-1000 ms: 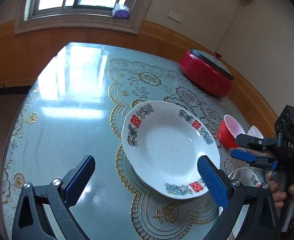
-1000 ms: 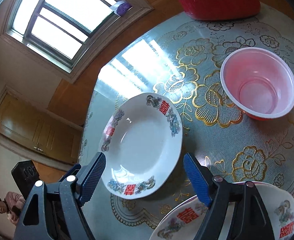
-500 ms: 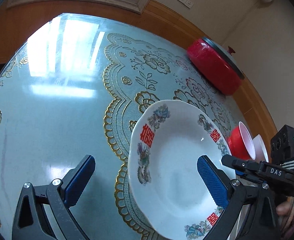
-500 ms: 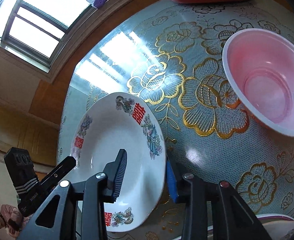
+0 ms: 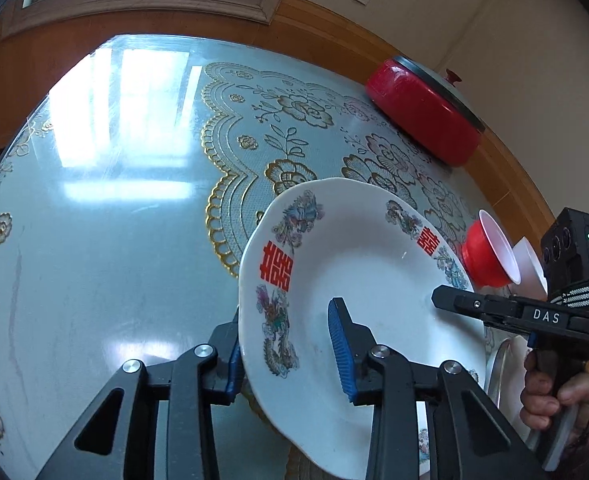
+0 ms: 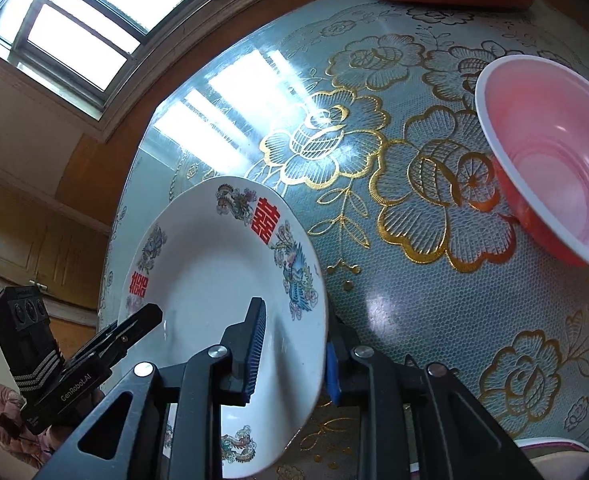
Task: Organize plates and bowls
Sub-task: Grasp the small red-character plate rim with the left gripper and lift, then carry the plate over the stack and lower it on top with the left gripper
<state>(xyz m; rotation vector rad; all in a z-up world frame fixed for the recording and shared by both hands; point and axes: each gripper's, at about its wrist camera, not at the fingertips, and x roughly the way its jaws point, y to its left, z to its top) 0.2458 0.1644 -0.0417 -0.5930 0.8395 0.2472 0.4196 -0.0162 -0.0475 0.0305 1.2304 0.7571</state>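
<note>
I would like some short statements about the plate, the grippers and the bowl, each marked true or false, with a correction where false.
1. Both grippers pinch the plate at opposite rims. True: left gripper, right gripper.
2. The red bowl holds soup. False: it is empty.
3. The red pot has its lid on. True.
4. The plate is plain white. False: it bears red characters and coloured figures.
5. The bowl sits on the plate. False: it stands apart on the table.
</note>
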